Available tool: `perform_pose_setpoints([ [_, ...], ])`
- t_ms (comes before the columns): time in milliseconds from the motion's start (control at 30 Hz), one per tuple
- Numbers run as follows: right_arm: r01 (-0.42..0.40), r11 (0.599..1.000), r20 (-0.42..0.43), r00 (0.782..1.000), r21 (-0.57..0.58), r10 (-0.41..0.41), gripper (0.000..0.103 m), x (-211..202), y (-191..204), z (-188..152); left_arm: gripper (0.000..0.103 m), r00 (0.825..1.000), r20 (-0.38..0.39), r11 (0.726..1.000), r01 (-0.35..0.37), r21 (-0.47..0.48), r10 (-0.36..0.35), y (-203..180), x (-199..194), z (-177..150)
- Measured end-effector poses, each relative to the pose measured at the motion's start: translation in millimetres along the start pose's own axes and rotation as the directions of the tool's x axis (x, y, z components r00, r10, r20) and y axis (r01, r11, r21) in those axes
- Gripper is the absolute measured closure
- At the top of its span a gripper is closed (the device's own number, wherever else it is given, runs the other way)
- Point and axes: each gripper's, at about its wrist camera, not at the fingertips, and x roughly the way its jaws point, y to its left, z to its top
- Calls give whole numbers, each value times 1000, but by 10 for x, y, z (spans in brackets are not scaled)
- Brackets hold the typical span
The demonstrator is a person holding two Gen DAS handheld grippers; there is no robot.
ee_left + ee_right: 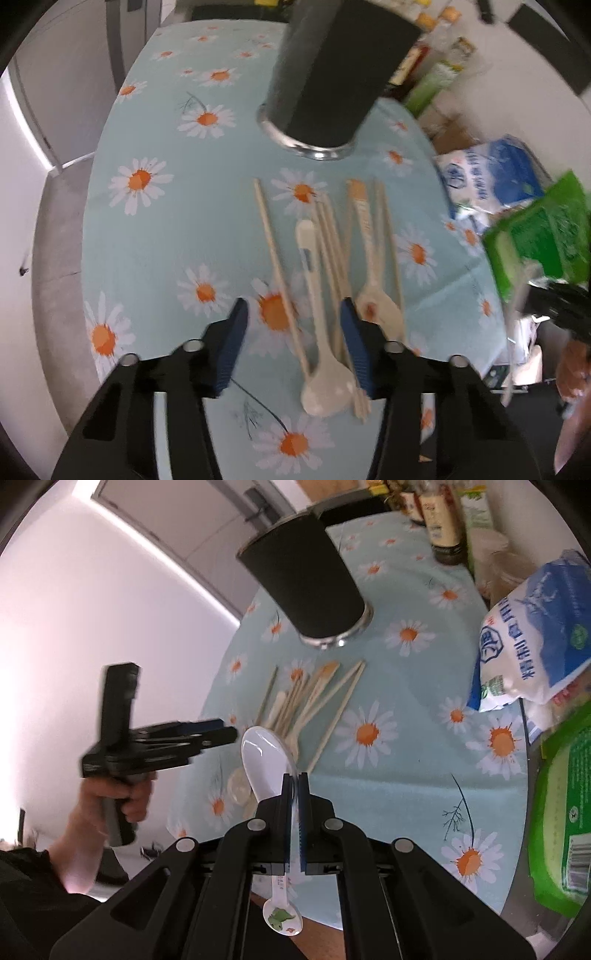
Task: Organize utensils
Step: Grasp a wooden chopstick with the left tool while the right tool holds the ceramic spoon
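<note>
The right gripper (294, 775) is clamped on a white spoon (264, 764), held above the tabletop (388, 794). The left gripper (291, 314) hangs wide open, holding nothing, over the chopsticks (275, 258) and spoons (321, 369) lying just before the black cup (332, 70).

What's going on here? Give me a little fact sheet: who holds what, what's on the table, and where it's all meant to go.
Setting: table with a daisy tablecloth
Right gripper: jaws shut on a white spoon with a dinosaur print on its handle, lifted above the table
Left gripper: jaws open, empty, above the pile
Pile on table: wooden chopsticks, cream spoon, wooden spoon
Likely container: black utensil holder, upright
Table edge: blue-white bag, green packet
</note>
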Motion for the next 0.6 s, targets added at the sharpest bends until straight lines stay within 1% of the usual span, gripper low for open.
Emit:
perform_pose_setpoints([
  [33,-6,1000,15,1000,11,6,99,-19,-2,3,64,1000,-14,1000,-6,-5,6,18,47,37],
  [67,-11,1000,28,1000,23,10,99,-33,-2,6,68,999,-32,1000,-6,-6,6,38,113,80],
  [100,-16,999,37,999,32,15,99,-42,-7,19,77,999,-43,1000,3,-6,-3,46,143,99],
  [133,-21,999,48,999,45,18,99,-53,-14,29,78,998,-55,1000,4,-7,-4,57,183,128],
  [167,-21,998,57,998,53,18,99,-60,-16,36,78,998,-62,1000,-11,-7,10,68,211,150],
  [233,-24,998,68,997,50,20,99,-84,-14,30,79,997,-76,1000,-14,-9,13,83,245,191],
  [333,-10,999,77,997,47,7,99,-87,1,69,80,995,-101,1000,-23,-8,22,101,294,220],
  [400,-1,998,83,997,58,-4,99,-52,0,110,82,994,-107,1000,-28,-4,28,108,308,241],
  [467,3,998,92,996,62,-9,99,-59,7,145,88,992,-115,999,-43,-4,43,112,322,259],
  [567,14,998,106,994,61,-21,99,-47,16,186,89,990,-127,998,-66,12,67,64,345,285],
  [600,7,998,111,994,63,-14,99,-44,17,203,89,988,-131,996,-84,26,87,23,358,292],
])
